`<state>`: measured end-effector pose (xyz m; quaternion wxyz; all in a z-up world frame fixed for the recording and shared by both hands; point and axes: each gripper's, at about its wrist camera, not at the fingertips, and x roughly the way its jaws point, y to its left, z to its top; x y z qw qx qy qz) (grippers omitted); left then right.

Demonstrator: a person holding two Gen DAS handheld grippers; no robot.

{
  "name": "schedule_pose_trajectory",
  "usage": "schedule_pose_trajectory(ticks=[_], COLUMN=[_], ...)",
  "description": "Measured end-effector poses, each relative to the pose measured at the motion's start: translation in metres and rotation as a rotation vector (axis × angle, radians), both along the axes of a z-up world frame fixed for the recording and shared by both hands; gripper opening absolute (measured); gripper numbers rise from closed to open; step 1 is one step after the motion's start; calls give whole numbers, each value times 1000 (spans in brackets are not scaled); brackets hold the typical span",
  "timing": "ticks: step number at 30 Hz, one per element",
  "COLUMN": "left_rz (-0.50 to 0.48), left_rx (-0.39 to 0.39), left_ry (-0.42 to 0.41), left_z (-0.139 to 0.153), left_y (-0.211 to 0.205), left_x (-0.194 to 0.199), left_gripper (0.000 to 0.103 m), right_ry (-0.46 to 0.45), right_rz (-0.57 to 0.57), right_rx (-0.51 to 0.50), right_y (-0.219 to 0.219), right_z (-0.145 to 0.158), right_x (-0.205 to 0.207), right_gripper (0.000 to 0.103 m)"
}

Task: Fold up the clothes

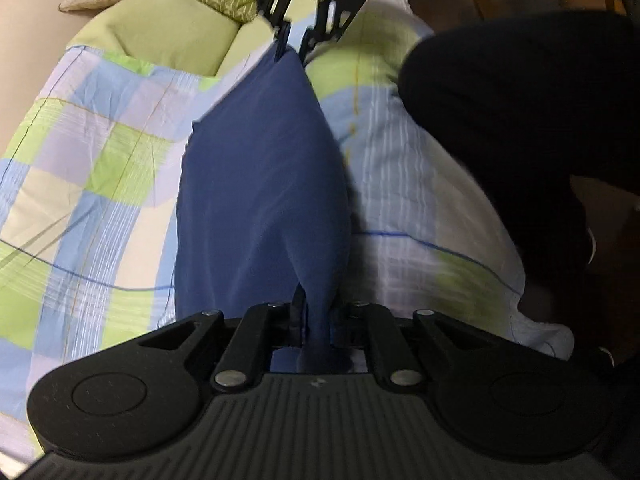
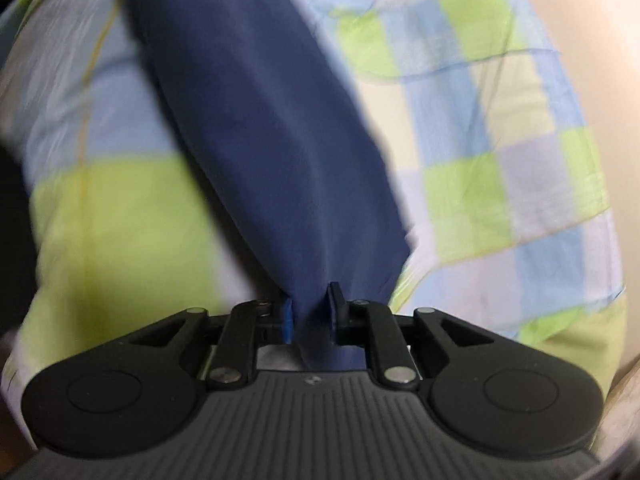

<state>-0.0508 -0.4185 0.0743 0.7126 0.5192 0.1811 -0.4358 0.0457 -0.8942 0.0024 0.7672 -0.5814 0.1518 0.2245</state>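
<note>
Cloth: blue garment (image 1: 264, 184) looks light, soft and limp, best taken by its ends or corners. Left claw (image 1: 316, 320) and right claw (image 2: 312, 316) each pinch one end, jaws narrow on the fabric. It hangs stretched between them above the checked bedspread (image 1: 92, 148), long axis running claw to claw.

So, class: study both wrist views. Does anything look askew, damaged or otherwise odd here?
Nothing damaged or spilled. The blue garment is stretched between the left gripper and the right gripper, both shut on it, above the checked bedcover. It hangs narrow and bunched rather than flat. A dark garment lies beside it.
</note>
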Motion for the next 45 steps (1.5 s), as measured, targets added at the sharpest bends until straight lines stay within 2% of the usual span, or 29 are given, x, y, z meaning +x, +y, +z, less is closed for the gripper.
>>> schedule_pose_trajectory(ticks=[1, 3, 4, 7, 9, 11, 13, 14, 16, 19, 21, 22, 24, 25, 26, 28, 29, 32, 34, 37, 43, 45], left_rz=[7, 30, 40, 107, 163, 196, 211, 218, 224, 220, 217, 216, 193, 177, 159, 124, 106, 23, -21, -114, -214, -236], left_rx=[-15, -79, -94, -148, -189, -233, -246, -250, -262, -288, -312, -318, -318, -311, -299, -278, -270, -227, -203, -161, -127, -121], left_ry=[7, 19, 19, 29, 32, 43, 35, 32, 30, 29, 30, 31, 36, 35, 19, -23, -48, -162, -190, -239, -320, -321], left_z=[4, 21, 24, 34, 39, 42, 41, 40, 37, 30, 27, 25, 15, 10, 6, 1, -1, -10, -15, -25, -44, -45], left_y=[4, 26, 33, 58, 75, 90, 99, 103, 110, 124, 128, 130, 132, 132, 131, 129, 127, 114, 108, 99, 78, 75], left_x=[2, 2, 0, -1, 6, 11, 13, 13, 14, 15, 18, 20, 26, 28, 30, 34, 37, 55, 63, 74, 91, 92], left_gripper=[19, 21, 21, 21, 21, 21, 21, 21, 21, 24, 37, 42, 42, 43, 46, 54, 60, 68, 71, 74, 76, 73], right_ry=[-17, -53, -71, -73, -41, -18, -24, -30, -47, -77, -82, -86, -95, -84, -72, -6, -4, 6, 19, 54, 66, 74], right_rz=[-21, -56, -69, -10, 72, 146, 211, 231, 225, 180, 140, 129, 107, 98, 88, 53, 57, 58, 48, 7, -18, -14], right_rx=[22, 83, 121, 226, 326, 340, 297, 249, 219, 213, 244, 242, 216, 234, 253, 334, 332, 340, 363, 450, 487, 479], right_y=[0, 3, 6, 21, 49, 74, 97, 117, 134, 157, 162, 166, 178, 180, 183, 182, 181, 176, 173, 166, 161, 161], right_z=[3, 14, 21, 36, 43, 42, 34, 24, 15, 7, 6, 4, 4, 7, 10, 29, 34, 48, 57, 82, 103, 102], right_x=[-8, -30, -43, -79, -107, -126, -136, -138, -133, -123, -124, -118, -110, -107, -104, -94, -94, -93, -91, -80, -70, -71], right_gripper=[16, 17, 21, 35, 36, 48, 55, 56, 57, 57, 57, 57, 54, 33, 22, 18, 16, 14, 14, 14, 13, 13])
